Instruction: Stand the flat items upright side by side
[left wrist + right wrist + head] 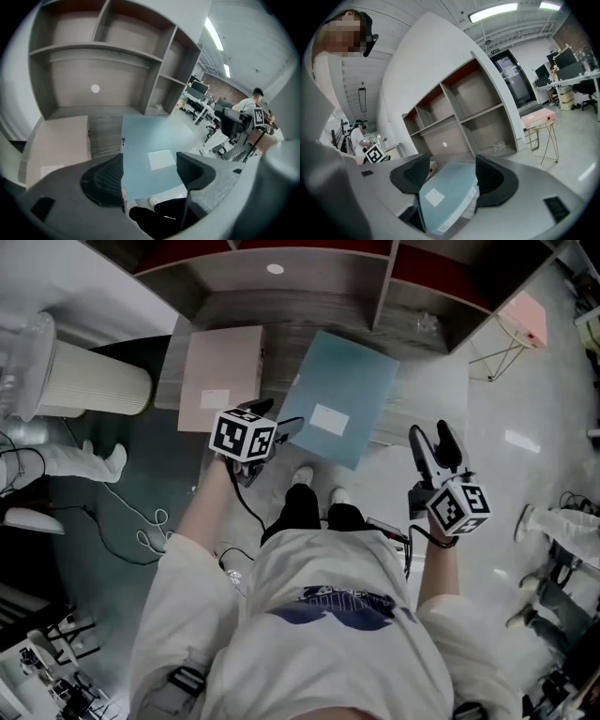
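Step in hand: reaching for a first grip. Find blue folder (339, 399) and pink folder (221, 377) flat on the shelf (309, 306), upper centre. Note left tool (281, 427) wide, empty, beside blue folder's near edge; right tool (434, 444) open, empty. Next, probably: clamp overhanging edge, tip upright.

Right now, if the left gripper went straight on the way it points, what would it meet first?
Most likely the blue flat box, near its white label: that sits centred between the open jaws of the left gripper. Nothing shows in between, though depth is hard to judge.
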Motion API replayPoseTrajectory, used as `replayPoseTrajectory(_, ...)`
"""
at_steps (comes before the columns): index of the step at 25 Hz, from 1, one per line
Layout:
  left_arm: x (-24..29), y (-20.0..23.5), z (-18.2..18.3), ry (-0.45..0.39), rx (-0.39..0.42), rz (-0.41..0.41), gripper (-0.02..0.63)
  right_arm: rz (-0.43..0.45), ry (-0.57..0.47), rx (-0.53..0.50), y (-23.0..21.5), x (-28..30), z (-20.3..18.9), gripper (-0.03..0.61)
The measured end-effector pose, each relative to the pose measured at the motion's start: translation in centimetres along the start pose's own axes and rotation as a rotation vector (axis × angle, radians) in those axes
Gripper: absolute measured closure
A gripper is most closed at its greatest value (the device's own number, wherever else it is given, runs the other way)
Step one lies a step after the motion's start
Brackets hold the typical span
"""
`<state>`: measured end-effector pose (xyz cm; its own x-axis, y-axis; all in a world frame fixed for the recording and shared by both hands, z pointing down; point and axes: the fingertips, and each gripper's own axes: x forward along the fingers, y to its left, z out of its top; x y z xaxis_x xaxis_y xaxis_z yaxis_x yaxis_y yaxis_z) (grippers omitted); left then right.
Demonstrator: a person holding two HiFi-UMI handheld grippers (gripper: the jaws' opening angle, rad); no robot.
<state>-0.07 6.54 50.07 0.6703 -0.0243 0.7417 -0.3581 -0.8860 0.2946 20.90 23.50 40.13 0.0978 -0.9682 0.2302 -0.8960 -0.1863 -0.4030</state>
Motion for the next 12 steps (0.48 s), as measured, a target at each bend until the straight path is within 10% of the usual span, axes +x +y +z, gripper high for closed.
replayPoseTrajectory(12, 7.5, 5.2, -2.0, 0.202, -0.135, -0.229, 0.244, -0.153, 0.074, 0.083, 0.7, 1.8, -5.0, 0.295)
